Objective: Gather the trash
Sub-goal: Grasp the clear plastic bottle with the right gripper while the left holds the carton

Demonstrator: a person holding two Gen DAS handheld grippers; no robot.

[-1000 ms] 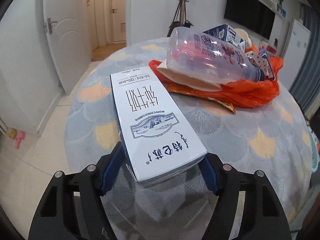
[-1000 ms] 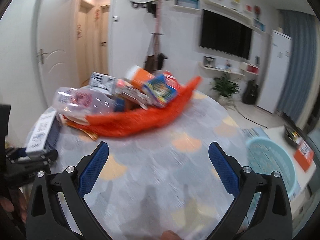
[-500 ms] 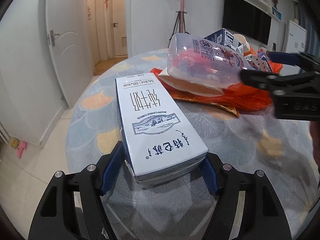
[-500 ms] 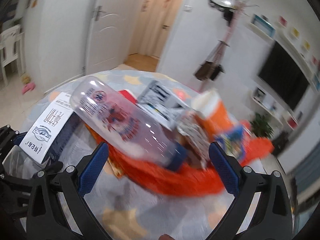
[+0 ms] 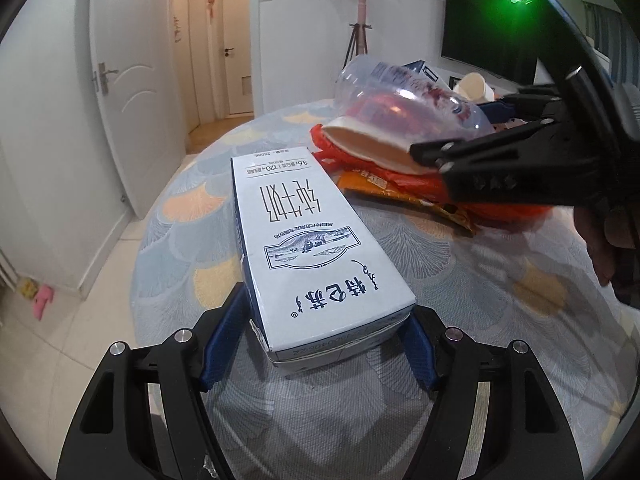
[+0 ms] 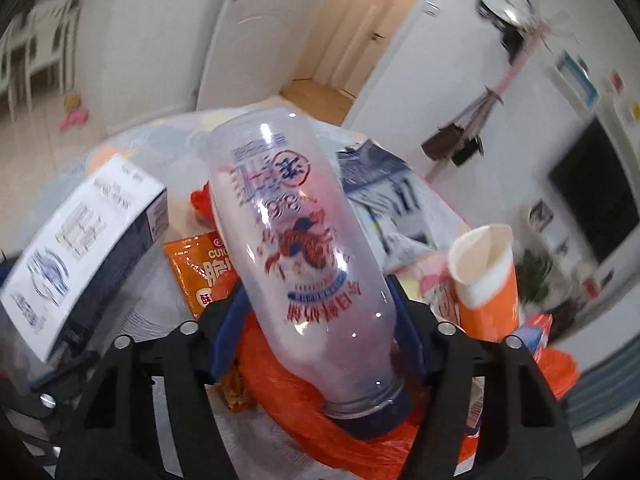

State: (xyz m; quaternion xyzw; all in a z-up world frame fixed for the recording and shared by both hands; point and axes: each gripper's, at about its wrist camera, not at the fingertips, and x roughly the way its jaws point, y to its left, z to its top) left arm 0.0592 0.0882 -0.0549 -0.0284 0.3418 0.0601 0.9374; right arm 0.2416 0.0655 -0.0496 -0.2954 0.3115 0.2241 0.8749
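Your left gripper (image 5: 316, 354) clamps the milk carton (image 5: 310, 240) at centre frame. Your right gripper (image 6: 316, 330) has just been closing around the clear bottle (image 6: 296, 248) lying on the orange bag (image 6: 360, 436); both remain unbagged.

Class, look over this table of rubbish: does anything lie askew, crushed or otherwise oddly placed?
Yes. The clear plastic bottle lies tilted on the heap on the orange bag, cap end down, between the right gripper pads. A paper cup under it lies on its side, squashed flat.
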